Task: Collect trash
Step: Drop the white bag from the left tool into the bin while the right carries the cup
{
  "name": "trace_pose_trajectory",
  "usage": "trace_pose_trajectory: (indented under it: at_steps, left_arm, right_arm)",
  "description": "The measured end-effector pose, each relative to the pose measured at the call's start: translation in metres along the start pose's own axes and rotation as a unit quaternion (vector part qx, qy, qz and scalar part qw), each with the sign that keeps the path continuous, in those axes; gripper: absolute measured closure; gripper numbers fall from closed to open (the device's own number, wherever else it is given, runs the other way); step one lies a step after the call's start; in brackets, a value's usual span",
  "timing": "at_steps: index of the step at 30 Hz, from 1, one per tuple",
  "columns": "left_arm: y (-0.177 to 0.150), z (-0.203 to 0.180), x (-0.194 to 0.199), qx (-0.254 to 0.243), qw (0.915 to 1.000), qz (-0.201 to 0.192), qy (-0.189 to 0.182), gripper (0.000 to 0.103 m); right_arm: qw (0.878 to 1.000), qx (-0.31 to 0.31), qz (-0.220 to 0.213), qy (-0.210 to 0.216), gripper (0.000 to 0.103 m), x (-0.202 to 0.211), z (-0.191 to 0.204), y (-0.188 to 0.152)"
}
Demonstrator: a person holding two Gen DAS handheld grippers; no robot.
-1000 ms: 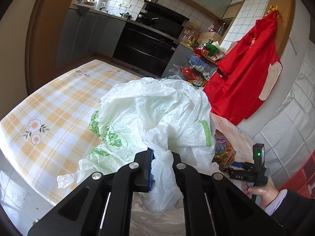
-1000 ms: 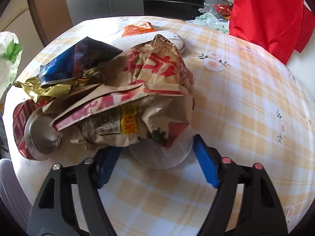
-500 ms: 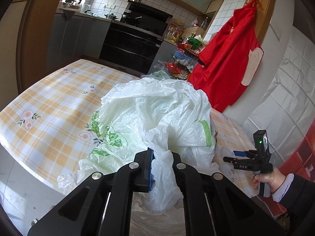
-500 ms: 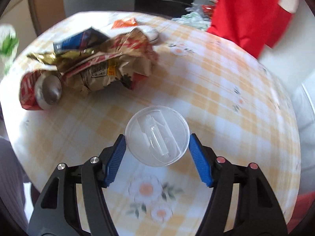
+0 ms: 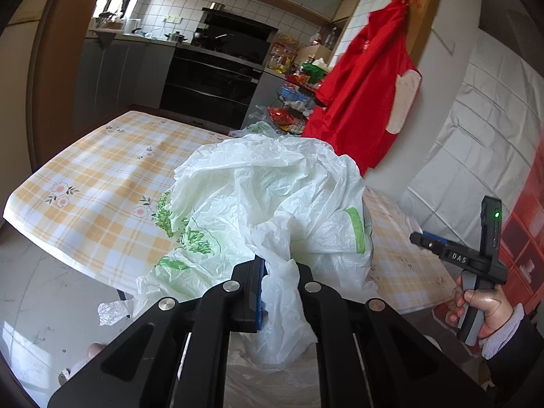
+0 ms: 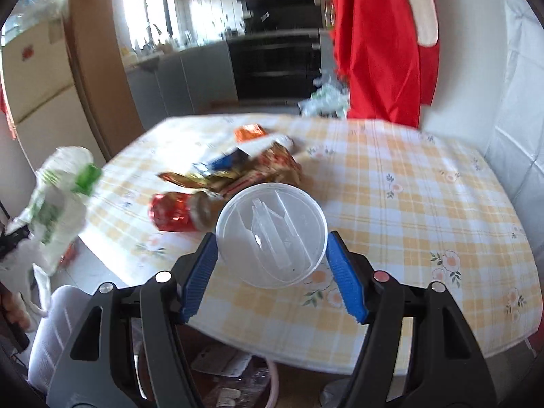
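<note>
Trash (image 6: 234,176) lies mid-table (image 6: 425,204), its near edge bare beneath the lid-holding right claw (image 6: 272,255).

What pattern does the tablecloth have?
Yellow-and-white checks with small flowers on the tablecloth; clearest in the right wrist view.

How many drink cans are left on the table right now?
1. A red can lies on its side at the near-left edge of the wrapper pile on the table. The pile may hide others.

A checked, flowered table (image 6: 425,210) bears crumpled wrappers (image 6: 238,170) and a red can (image 6: 173,212).
</note>
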State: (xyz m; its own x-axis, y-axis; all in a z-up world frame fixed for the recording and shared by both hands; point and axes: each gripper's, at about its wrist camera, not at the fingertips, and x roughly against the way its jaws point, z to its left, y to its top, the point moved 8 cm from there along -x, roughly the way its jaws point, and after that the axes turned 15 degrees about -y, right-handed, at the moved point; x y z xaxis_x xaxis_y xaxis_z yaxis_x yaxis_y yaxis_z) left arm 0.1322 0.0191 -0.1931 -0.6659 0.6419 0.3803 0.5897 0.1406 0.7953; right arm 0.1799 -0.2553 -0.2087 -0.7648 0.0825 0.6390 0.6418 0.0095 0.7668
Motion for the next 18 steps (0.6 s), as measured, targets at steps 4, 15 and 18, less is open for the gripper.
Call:
trace_pose_trajectory:
  at_steps: [4,15,18]
  left_arm:
    - [-0.024,-0.025,0.003,-0.021,0.9993,0.028,-0.014,0.095]
    - [-0.107,-0.077,-0.016,-0.043,0.988,0.128,-0.075,0.095]
    - [-0.115,-0.079,-0.023,-0.038,0.9859,0.143,-0.079,0.095]
  right_arm:
    - [1.0,-0.005,-0.022,0.009,0.037,0.033,0.006,-0.008]
    - [0.999,-0.01,-0.043,0.023,0.037,0.077,0.01,-0.029]
    - [0.999,-0.011,-0.044,0.027,0.037,0.08,0.01,-0.033]
